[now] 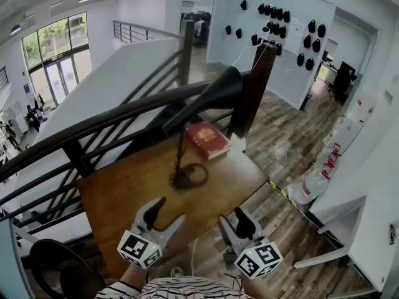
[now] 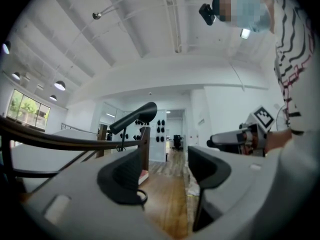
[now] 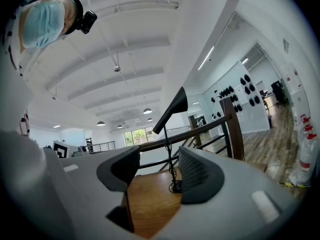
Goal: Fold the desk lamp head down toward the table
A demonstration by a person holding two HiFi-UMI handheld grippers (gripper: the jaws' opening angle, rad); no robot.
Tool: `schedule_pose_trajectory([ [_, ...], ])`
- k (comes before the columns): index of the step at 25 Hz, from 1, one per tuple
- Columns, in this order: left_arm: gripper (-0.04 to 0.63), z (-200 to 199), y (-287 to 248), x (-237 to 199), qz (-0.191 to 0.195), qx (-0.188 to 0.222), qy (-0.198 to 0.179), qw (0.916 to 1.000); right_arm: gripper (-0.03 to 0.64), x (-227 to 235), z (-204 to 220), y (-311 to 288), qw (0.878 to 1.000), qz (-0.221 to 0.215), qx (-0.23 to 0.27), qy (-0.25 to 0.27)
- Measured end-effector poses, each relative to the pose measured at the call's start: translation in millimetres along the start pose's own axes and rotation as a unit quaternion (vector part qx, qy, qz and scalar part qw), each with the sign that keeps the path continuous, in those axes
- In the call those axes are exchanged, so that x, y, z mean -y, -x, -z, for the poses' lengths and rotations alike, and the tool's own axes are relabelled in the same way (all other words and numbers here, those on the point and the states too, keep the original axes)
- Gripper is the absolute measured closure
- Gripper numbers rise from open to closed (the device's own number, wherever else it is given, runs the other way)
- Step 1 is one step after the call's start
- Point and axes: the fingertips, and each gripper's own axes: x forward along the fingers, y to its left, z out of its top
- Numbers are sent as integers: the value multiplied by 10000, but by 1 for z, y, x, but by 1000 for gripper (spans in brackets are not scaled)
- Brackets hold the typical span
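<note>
A black desk lamp stands on the wooden table (image 1: 124, 195). Its ring base (image 1: 189, 177) sits mid-table, and a thin stem carries the long cone head (image 1: 209, 98), which tilts upward to the right. My left gripper (image 1: 165, 212) hovers over the table's near edge, short of the base, open with nothing between its fingers. My right gripper (image 1: 237, 221) is beside it at the near right edge, also open and empty. In the left gripper view the lamp head (image 2: 134, 118) is far ahead of the gripper (image 2: 165, 170). In the right gripper view the lamp head (image 3: 172, 109) and base (image 3: 175, 186) lie beyond the gripper (image 3: 155, 173).
A red book (image 1: 207, 139) lies on the table behind the lamp. A dark wooden railing (image 1: 93, 124) with a post (image 1: 252, 92) runs along the table's far side. A black chair (image 1: 56, 268) stands at the near left. Wood floor drops off to the right.
</note>
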Motion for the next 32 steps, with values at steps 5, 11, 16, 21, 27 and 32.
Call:
schedule_pose_trajectory([
  [5,311,0,2,-33,183,31,19,9998,388,-6,-2,-29,9998,199,68,62],
  [11,311,2,1,-62,209,56,112,9997,388,-12,-10,-59,9994,227,88,228],
  [16,311,15,-17,-83,161,-31,63,9998,388,6,-21,-88,9990,140,203,381],
  [21,311,16,-50,-106,-40,-92,-17,9999,389,30,-62,-125,9958,-90,422,802],
  [27,314,15,-107,-128,-311,-24,-96,9995,393,64,-119,-168,9878,-514,687,1302],
  [32,318,16,-158,-144,-601,43,-166,9980,397,95,-168,-198,9762,-856,934,1758],
])
